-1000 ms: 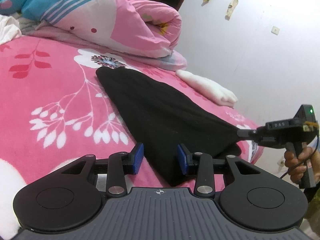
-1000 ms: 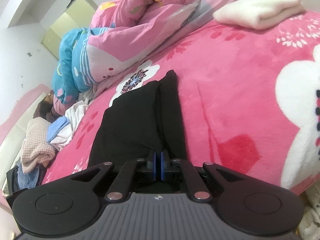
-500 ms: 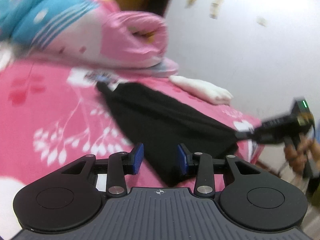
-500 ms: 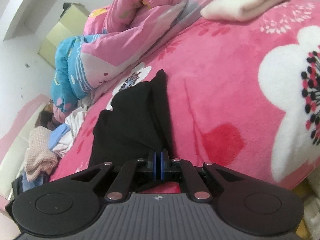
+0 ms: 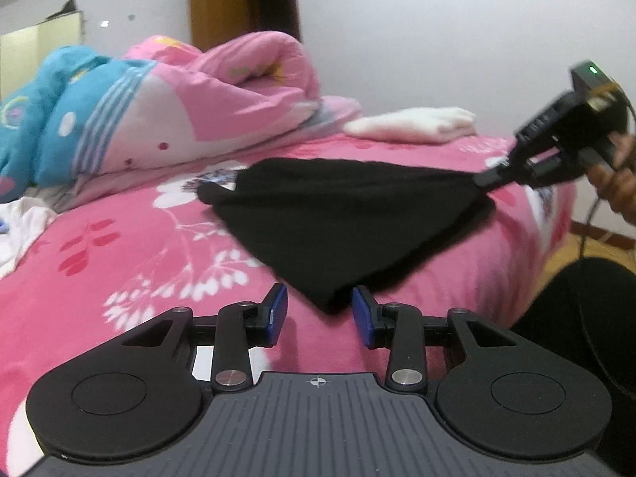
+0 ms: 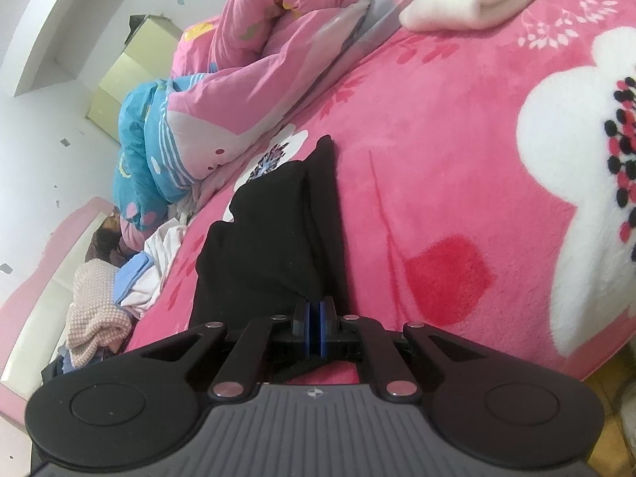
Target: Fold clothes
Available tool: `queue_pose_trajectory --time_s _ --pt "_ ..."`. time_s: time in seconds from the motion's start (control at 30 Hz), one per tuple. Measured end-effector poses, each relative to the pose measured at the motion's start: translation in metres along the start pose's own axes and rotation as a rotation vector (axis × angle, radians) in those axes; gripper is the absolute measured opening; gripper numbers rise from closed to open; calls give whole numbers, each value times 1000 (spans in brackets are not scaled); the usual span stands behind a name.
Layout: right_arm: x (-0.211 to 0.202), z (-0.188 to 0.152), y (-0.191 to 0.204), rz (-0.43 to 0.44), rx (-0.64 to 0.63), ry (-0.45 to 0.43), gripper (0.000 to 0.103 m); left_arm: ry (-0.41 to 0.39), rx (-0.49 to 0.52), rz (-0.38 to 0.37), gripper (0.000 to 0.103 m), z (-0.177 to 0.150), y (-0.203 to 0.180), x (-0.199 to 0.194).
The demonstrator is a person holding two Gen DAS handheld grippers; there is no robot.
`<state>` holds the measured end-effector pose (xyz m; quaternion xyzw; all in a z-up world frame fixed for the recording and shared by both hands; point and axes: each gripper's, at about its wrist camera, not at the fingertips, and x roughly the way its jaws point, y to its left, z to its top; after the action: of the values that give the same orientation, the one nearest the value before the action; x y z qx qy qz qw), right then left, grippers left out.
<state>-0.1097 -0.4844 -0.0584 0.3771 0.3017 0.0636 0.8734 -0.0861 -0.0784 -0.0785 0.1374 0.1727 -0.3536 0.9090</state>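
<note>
I am pinching one corner of the black garment (image 6: 274,238) in my right gripper (image 6: 317,326), its pads pressed together on the cloth and lifting that corner off the pink bedspread (image 6: 457,151). My left gripper (image 5: 320,314) is hovering with its jaws spread and nothing between them, just in front of the garment's near corner. The rest of the garment is lying flat on the bed.

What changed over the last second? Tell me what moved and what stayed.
The left tool swung lower and rolled, so the black garment now lies nearly level in its view, its near corner between the open pads, unpinched. Nothing was grabbed or released. The right tool stays shut on the garment's corner; the white folded cloth is unmoved.
</note>
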Motion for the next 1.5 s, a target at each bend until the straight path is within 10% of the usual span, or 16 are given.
queue_pose_trajectory --time_s 0.2,0.43,1.13,1.5 --pt "0 0 -1 7 5 -4 4 6 77 11 30 0 -10 4" --pt "-2 0 8 8 -37 -12 4 -38 65 39 3 2 -11 0" --pt "-26 -5 13 -85 -124 -66 14 -36 93 40 2 -1 -7 -3" --pt "-12 -43 71 -302 -756 -58 33 -45 66 31 3 -2 -4 -3"
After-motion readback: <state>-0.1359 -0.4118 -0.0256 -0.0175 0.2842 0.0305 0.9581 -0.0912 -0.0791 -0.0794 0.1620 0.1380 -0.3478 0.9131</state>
